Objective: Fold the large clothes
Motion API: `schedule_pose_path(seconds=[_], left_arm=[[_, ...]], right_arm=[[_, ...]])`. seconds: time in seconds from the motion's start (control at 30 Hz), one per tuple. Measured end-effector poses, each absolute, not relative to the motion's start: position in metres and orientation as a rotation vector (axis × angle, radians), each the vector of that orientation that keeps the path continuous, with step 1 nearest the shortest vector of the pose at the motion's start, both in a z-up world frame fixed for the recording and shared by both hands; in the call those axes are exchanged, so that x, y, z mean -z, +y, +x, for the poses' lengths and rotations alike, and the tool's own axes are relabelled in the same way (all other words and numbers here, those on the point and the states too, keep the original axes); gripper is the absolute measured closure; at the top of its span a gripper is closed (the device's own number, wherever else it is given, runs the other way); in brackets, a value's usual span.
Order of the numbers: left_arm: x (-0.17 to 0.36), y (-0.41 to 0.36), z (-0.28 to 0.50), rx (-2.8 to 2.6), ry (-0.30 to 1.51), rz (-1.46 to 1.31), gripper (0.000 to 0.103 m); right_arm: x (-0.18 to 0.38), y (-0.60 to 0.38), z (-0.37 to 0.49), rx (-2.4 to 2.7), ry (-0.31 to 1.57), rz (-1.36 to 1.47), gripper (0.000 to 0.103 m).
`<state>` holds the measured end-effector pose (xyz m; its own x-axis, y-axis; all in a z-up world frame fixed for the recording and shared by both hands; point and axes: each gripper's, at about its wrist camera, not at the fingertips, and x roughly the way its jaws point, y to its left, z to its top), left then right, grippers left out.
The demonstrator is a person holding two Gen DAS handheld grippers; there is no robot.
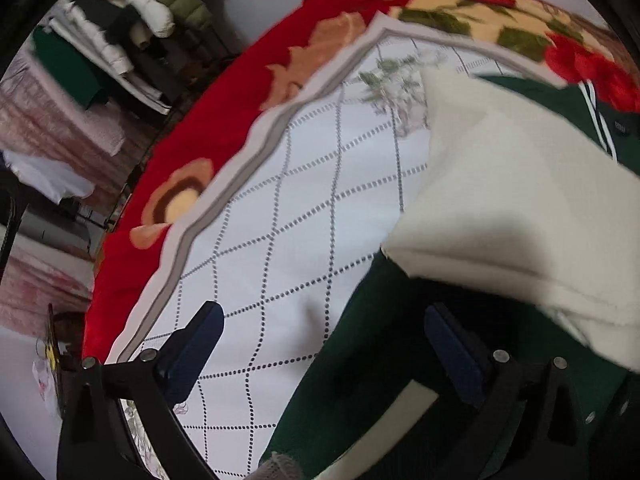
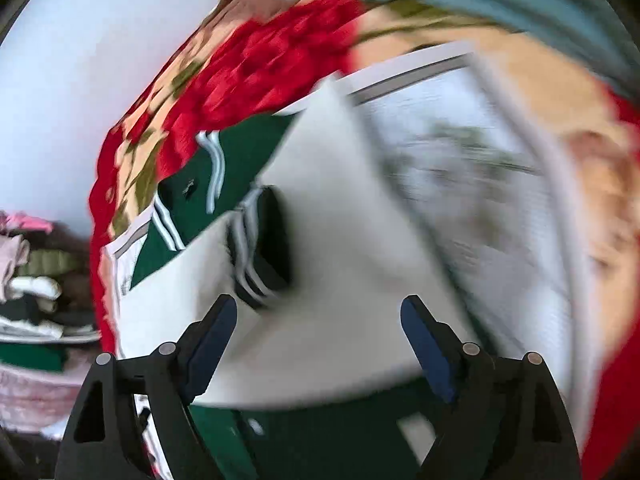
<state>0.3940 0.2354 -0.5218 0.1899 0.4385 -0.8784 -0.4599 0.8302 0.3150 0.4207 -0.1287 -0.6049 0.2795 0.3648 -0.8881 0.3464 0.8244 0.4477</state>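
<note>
While both your hand-held grippers hang over the bed, neither grips anything. Left hand-held gripper (image 1: 320,340) is wide, jaws apart over the quilt (image 1: 280,208) and the jacket's (image 1: 384,340) green edge. Right hand-held gripper (image 2: 318,332) is wide too, above the white sleeve (image 2: 352,240). Jacket lies on the quilt, over the red blanket (image 1: 224,112).

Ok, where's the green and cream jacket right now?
The green and cream jacket lies on the white quilted sheet over the red floral blanket; right of centre in the left wrist view.
</note>
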Motion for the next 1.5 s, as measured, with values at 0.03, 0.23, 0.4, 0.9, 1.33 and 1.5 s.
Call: schedule_pose_path(seconds=[0.03, 0.23, 0.4, 0.9, 1.33, 1.5], left_arm=[[0.517, 0.235, 0.397, -0.648, 1.207, -0.019, 0.0], [0.487, 0.224, 0.413, -0.672, 1.12, -0.023, 0.0], [0.464, 0.216, 0.417, -0.651, 1.073, -0.034, 0.0], [0.55, 0.209, 0.493, -0.551, 1.211, 0.126, 0.0], [0.542, 0.152, 0.274, -0.441, 1.456, 0.165, 0.0], [0.552, 0.17, 0.233, -0.506, 1.536, 0.114, 0.0]], right_arm=[[0.621, -0.126, 0.438, -0.036, 1.341, 0.655, 0.017], [0.68, -0.069, 0.487, -0.062, 1.416, 0.478, 0.073], [0.63, -0.096, 0.459, 0.008, 1.306, 0.503, 0.096], [0.663, -0.154, 0.439, 0.22, 1.43, 0.45, 0.054], [0.666, 0.013, 0.223, -0.295, 1.894, 0.63, 0.044], [0.714, 0.059, 0.189, -0.354, 1.913, 0.726, 0.045]])
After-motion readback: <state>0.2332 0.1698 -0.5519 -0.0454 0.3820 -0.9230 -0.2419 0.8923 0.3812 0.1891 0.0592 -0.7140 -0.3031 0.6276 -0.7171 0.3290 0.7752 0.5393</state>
